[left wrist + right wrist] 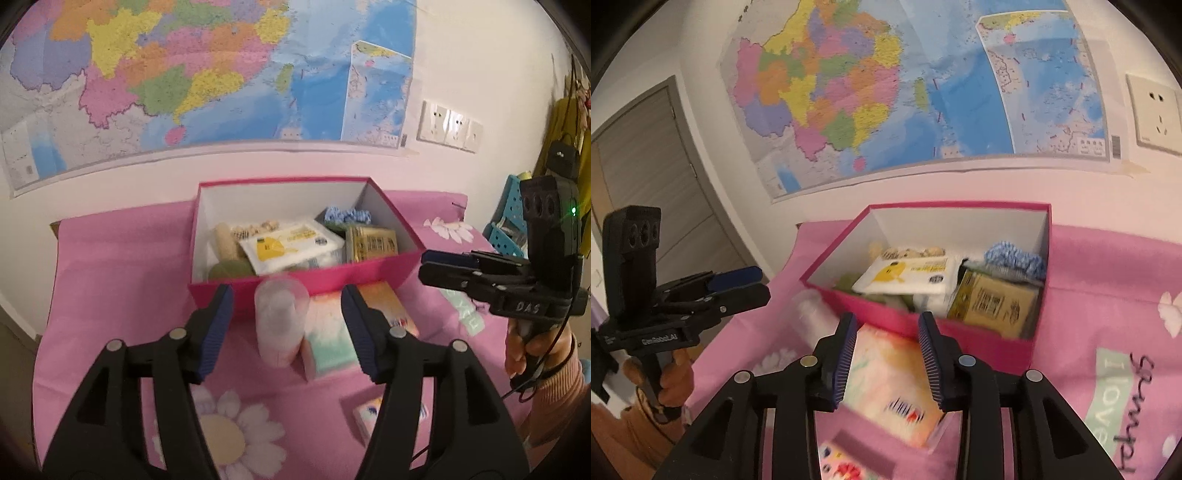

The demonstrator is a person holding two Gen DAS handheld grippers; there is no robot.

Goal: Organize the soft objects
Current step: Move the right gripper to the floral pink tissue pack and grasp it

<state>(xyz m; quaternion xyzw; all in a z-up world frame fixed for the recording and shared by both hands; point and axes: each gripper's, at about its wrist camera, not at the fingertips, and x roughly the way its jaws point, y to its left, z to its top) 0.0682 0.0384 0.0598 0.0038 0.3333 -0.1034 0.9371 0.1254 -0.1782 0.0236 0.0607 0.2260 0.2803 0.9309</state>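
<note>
A pink open box (pixel 376 266) (pixel 982 341) stands on the pink flowered cloth (pixel 110 280) (pixel 1108 266). It holds a white tissue pack (pixel 291 245) (pixel 908 275), a brown packet (pixel 371 243) (pixel 993 306), a blue scrunchie (pixel 347 215) (pixel 1015 258) and other soft items. In front of it lie a clear tube of cotton pads (pixel 280 321) (pixel 812 314) and a pastel tissue pack (pixel 328 332) (pixel 890 384). My left gripper (pixel 288 332) is open around the tube, apart from it. My right gripper (pixel 888 363) is open above the pastel pack; from the side (pixel 436 267) its fingers look closer.
A small colourful packet (pixel 369 413) (pixel 842 461) lies near the cloth's front. A wall map (pixel 207 74) (pixel 905 85) and sockets (pixel 448 127) (pixel 1156 114) are behind. A blue basket (pixel 506 229) is at right, a grey door (pixel 653 177) at left.
</note>
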